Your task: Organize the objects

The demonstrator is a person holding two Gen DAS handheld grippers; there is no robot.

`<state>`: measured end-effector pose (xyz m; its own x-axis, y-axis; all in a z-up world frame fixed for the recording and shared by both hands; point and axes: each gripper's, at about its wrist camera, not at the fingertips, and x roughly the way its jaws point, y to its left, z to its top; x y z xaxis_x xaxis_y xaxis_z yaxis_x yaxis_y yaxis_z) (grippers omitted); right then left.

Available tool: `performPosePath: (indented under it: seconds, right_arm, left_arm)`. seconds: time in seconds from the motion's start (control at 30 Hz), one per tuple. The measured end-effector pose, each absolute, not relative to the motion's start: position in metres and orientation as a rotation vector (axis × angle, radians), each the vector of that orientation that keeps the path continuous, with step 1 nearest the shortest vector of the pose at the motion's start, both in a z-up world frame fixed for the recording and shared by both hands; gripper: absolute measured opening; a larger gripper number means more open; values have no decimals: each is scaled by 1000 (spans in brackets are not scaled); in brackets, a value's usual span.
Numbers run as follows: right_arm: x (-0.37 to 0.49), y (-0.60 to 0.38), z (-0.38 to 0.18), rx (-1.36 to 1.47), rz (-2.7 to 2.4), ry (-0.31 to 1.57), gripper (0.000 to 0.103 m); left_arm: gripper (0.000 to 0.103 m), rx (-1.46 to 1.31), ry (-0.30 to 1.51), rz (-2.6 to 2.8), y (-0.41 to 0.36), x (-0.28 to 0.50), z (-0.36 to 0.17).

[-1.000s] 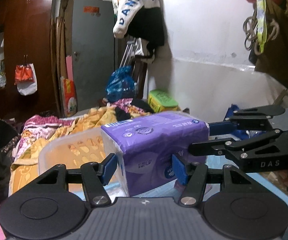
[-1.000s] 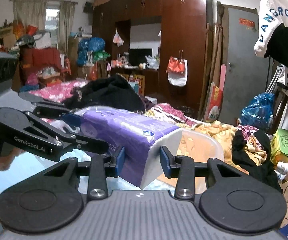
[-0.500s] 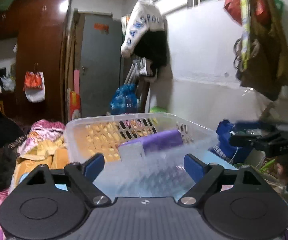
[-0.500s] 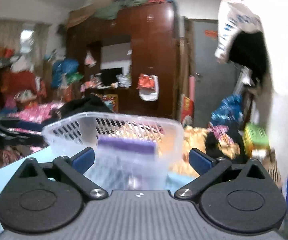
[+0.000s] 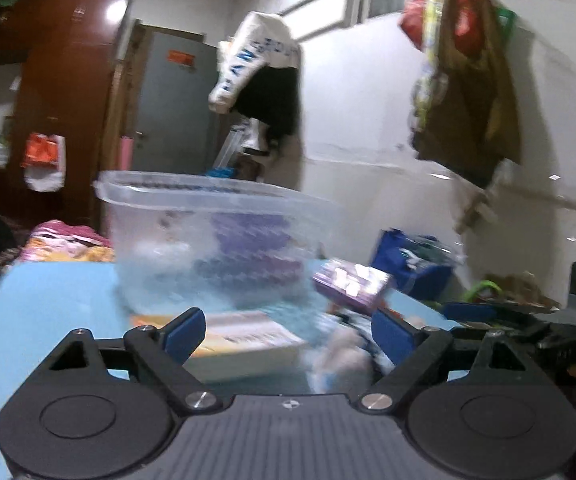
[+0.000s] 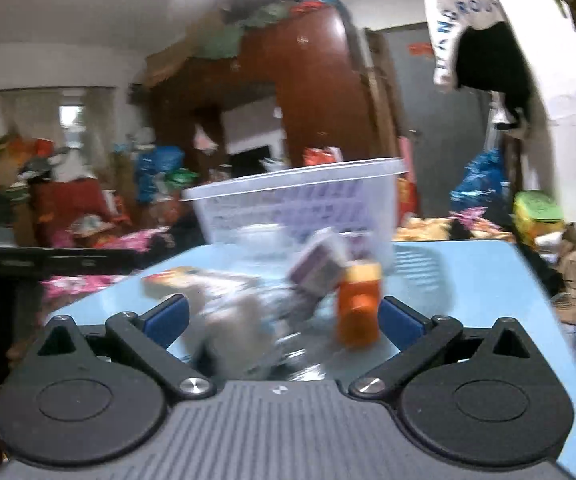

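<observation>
A clear plastic basket [image 5: 208,240] stands on the light blue table [image 5: 48,312], with the purple tissue pack [image 5: 252,236] inside it. It also shows in the right wrist view [image 6: 299,204]. My left gripper [image 5: 288,332] is open and empty, low over the table in front of the basket. My right gripper [image 6: 284,320] is open and empty too; its arm shows at the right of the left wrist view [image 5: 527,320]. Loose items lie between: a flat box [image 5: 244,340], a small purple pack [image 5: 351,284], an orange object [image 6: 357,304]. Both views are blurred.
The table's far edge lies just behind the basket. A bed with heaped clothes [image 6: 100,236] and a brown wardrobe [image 6: 307,100] are beyond. A white wall [image 5: 367,120] with hanging bags [image 5: 467,88] is on the right. A blue bag [image 5: 411,264] sits past the table's right edge.
Both grippers let go of the purple tissue pack, which now lies in the basket. Both opened wide, drew back and dropped low toward the loose items on the table.
</observation>
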<state>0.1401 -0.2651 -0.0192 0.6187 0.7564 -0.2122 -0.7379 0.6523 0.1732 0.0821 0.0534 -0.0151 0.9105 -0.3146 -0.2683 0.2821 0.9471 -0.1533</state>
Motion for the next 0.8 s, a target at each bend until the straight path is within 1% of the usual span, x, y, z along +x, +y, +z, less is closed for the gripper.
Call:
performPosePath:
  seconds: [0.07,0.1,0.17,0.27,0.3,0.37,0.43,0.5,0.53,0.6,0.67,0.7,0.73,0.8]
  right_arm:
    - [140,-259,-21,49,865,276,88]
    - [142,-257,-22,44,870,280,86]
    - [144,-253,-25,40,869,287,77]
    - [138,-248,-32,35,853,276,67]
    - [138,-246,-33,26,847,274,66]
    - [136,-241,-32,3,830,259,61]
    - [127,-238,-38,-16,824,252,59]
    - [126,-236,-37,-23,805,238,59]
    - [126,-236,-37,-25,795,228,57]
    - [127,-235,-37,-25,785,222,50]
    - [128,-236,-39,-19,791,229,35]
    - [129,-237,-39,-16,794,232,34]
    - [129,-237,-39,-15,795,232,32]
    - [129,-239,-39,-10,798,232,28]
  left_arm:
    - [92,-100,297,-334,45,80,-20]
    - [90,-86,298,-341,41,75,-25]
    - [87,-54,301,-345,33,73,-31]
    - [79,-55,306,-329,27,78,-37]
    - [75,-61,305,-330,26,79,-39]
    - [74,-52,303,-311,22,82,-43]
    - [71,-29,302,-290,17,82,-47]
    - [71,-14,304,-295,11,83,-50]
    - [71,-11,303,-302,8,84,-51]
    - [70,-1,298,-298,4,86,-54]
    - [60,-1,304,-284,2,89,-57]
    - [50,-1,312,-289,2,91,-59]
    - [43,-5,314,-303,1,91,-60]
    - [38,-7,304,-309,0,88,-59]
